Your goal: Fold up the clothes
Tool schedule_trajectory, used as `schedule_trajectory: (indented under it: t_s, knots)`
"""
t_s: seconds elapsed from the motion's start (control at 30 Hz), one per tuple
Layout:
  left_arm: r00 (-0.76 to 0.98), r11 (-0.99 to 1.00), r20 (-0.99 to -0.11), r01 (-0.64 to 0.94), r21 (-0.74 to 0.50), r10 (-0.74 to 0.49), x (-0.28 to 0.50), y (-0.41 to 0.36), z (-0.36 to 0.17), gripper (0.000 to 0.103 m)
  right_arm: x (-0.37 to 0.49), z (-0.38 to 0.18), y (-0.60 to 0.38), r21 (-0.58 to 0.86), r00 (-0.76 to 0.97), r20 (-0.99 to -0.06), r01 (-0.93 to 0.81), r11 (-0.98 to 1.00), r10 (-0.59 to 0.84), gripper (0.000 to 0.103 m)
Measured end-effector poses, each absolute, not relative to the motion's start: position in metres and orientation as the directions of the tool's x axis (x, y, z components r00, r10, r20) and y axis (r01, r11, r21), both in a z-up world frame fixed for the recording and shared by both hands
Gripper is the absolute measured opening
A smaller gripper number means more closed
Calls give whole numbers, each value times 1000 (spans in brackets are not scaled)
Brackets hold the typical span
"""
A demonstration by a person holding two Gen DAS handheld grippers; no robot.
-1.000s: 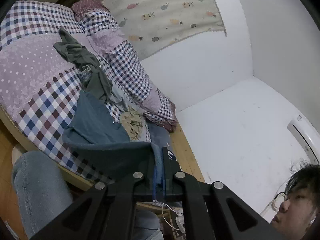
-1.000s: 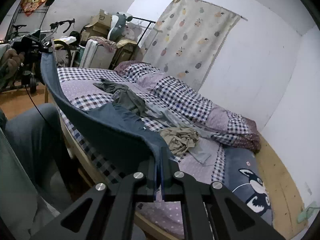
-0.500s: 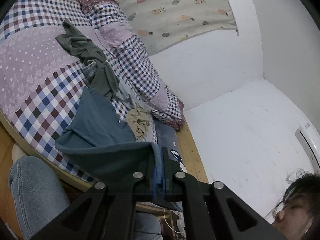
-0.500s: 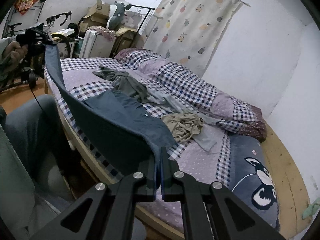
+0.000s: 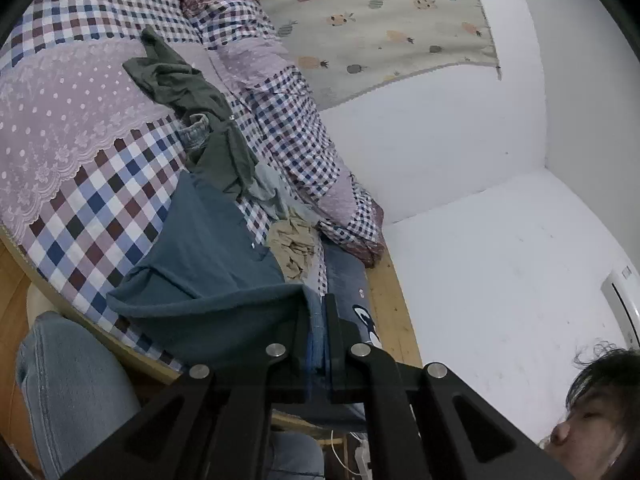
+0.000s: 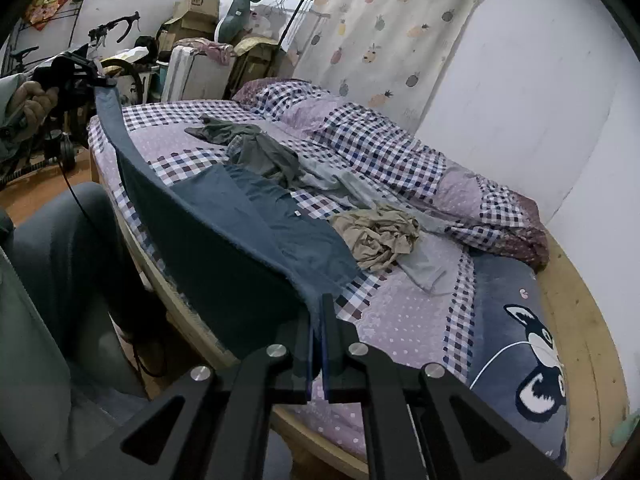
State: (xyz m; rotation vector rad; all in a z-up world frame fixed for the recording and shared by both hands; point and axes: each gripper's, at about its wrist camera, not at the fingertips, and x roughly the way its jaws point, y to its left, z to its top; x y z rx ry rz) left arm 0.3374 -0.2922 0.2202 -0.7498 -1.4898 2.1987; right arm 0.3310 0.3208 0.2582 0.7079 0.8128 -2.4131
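Teal-blue fabric is stretched between the two tools: the blue garment (image 6: 256, 216) runs as a taut edge from the left gripper (image 6: 94, 80), seen far off at the left of the right wrist view in a person's hand (image 6: 30, 100), down to the right gripper (image 6: 317, 308), whose two black fingers are pinched close together on the cloth's corner. In the left wrist view the left gripper (image 5: 318, 312) is likewise closed narrow on a fold of the same garment (image 5: 208, 264), with blue cloth showing in the slit between its fingers. The held edge hangs in the air over the near rim of the bed (image 6: 404, 312), while the rest of the garment lies spread flat on the checked and dotted purple bedding. Just beyond it sit other clothes: a crumpled beige piece (image 6: 380, 236) touching the blue garment's far corner, a pale grey-blue item (image 6: 424, 264) beside that, and a heap of olive-green clothing (image 6: 260, 152) farther up the bed. A rumpled checked quilt (image 6: 384, 144) lies along the wall side, under a fruit-print curtain (image 6: 396, 28). A leg in jeans (image 5: 72, 392) shows at the lower left of the left wrist view, close to the bed edge
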Motion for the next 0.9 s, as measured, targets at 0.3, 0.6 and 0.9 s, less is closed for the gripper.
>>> schedule_trajectory:
  t_s: [0.3,0.6,0.9]
  knots:
    - [-780,-362,-266,55,-931,566,298,-299,210,2,270,252,308,-402,-714,-645,620,-674,-272,0]
    - [-793,-382,-315,113,-917,522,209,-311,216,2,179,248,290,-431,-715,-652,625,-651,-254,0]
    - [-761,-494,-462,216,-842,456,35,-316,199,2,-7,210,270,-447,-705,-694,579,-682,-144,0]
